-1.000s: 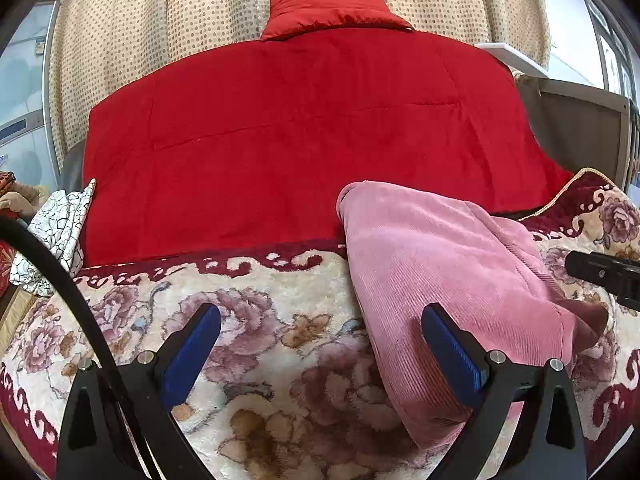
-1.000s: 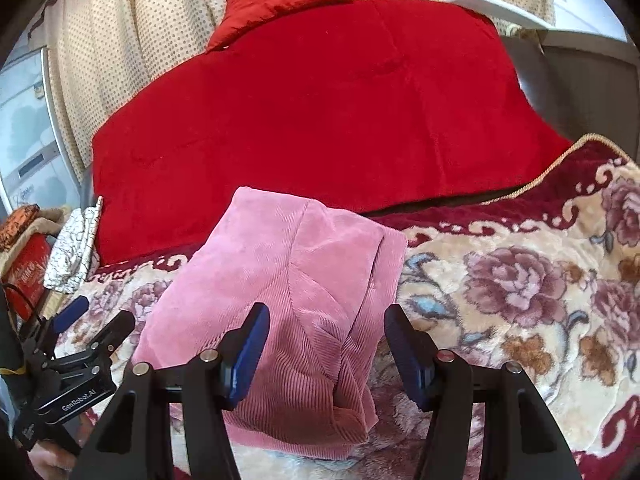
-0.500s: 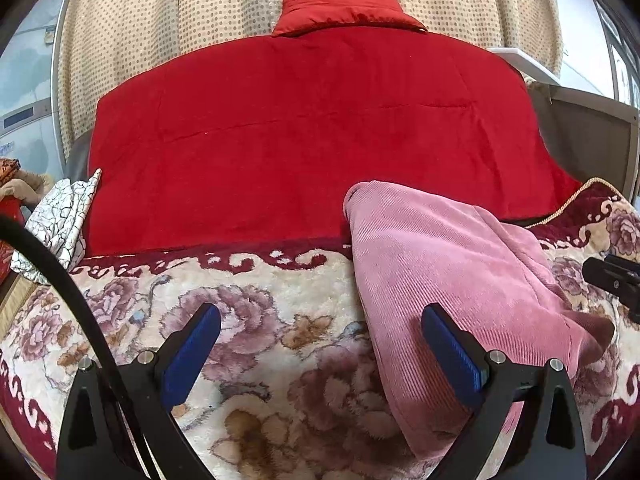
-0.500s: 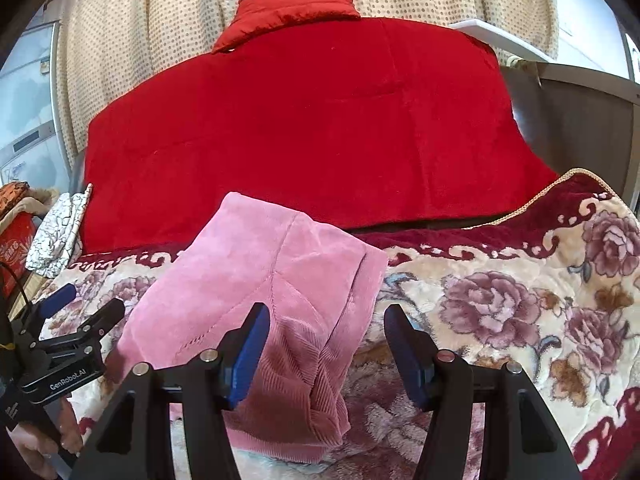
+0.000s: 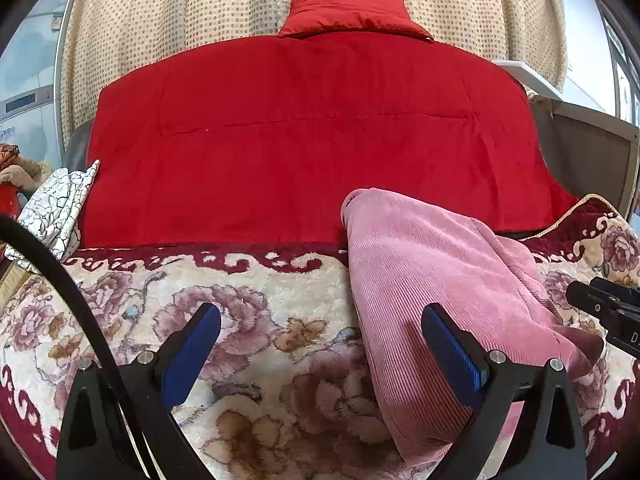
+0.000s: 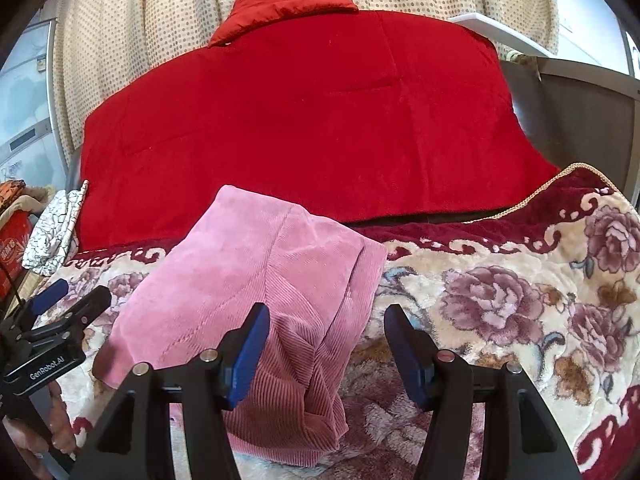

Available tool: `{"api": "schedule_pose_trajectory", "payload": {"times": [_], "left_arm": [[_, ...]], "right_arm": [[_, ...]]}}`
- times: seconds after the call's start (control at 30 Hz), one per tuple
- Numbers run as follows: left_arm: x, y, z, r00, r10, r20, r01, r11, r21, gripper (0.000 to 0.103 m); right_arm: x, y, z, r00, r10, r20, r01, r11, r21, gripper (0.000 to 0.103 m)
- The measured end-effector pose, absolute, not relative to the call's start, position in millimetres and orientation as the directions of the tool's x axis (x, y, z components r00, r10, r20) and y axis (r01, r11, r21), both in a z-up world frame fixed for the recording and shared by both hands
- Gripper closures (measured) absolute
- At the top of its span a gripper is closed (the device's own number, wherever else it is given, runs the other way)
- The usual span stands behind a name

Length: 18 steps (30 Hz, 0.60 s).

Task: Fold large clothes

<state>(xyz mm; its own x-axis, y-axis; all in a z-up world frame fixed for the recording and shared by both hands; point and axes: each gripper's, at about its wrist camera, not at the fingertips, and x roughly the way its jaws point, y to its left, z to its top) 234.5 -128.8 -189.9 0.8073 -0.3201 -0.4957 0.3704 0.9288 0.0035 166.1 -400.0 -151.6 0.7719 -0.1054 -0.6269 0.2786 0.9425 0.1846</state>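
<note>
A folded pink corduroy garment [image 5: 432,264] lies on the floral blanket [image 5: 248,320]; it also shows in the right wrist view [image 6: 256,280]. My left gripper [image 5: 320,344] is open and empty, with its right finger over the garment's left edge. My right gripper [image 6: 326,350] is open and empty, just above the garment's near right corner. The left gripper also shows at the left of the right wrist view [image 6: 68,304]. The tip of the right gripper shows at the right edge of the left wrist view [image 5: 600,304].
A red quilt [image 5: 312,140] covers the bed behind the blanket, with a red pillow [image 5: 352,14] at its far end. A white patterned cloth [image 5: 56,212] lies at the left edge. A dark headboard [image 6: 580,120] stands at the right, dotted curtains behind.
Both grippers have drawn back and risen slightly from the pink garment, staying open. The garment lies still on the blanket.
</note>
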Motion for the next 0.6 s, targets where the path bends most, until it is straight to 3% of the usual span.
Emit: {"api": "schedule_pose_trajectory", "payload": {"times": [0.6], "left_arm": [[234.7,-133.0,-192.5,0.8,-0.324,-0.505,0.381,0.925,0.009,0.003]], "right_arm": [[168.3,-403.5,-157.2,0.768,-0.107,-0.631,0.283,0.941,0.186,0.039]]}}
